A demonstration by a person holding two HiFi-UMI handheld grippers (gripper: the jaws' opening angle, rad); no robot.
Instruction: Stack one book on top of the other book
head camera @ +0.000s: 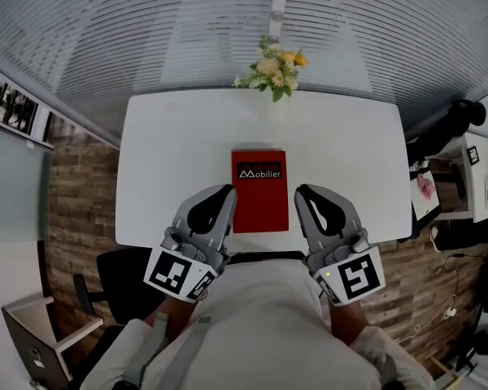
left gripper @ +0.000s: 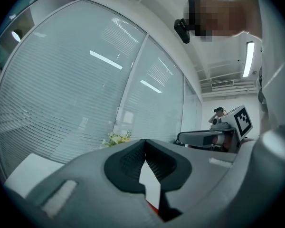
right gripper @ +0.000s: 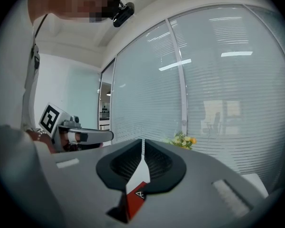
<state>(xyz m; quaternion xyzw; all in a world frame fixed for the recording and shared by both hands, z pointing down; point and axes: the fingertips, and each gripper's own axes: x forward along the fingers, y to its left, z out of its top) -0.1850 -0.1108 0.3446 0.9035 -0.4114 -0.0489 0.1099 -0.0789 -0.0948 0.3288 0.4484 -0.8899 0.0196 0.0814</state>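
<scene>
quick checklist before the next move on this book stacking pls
1. Left gripper empty, jaws together: ok.
2. Right gripper empty, jaws together: ok.
3. Red book lying flat on the white table: ok.
4. Second book located: cannot tell. Only one red cover shows, and another could lie beneath it.
5. Flowers apart from the book, at the table's far edge: ok.
</scene>
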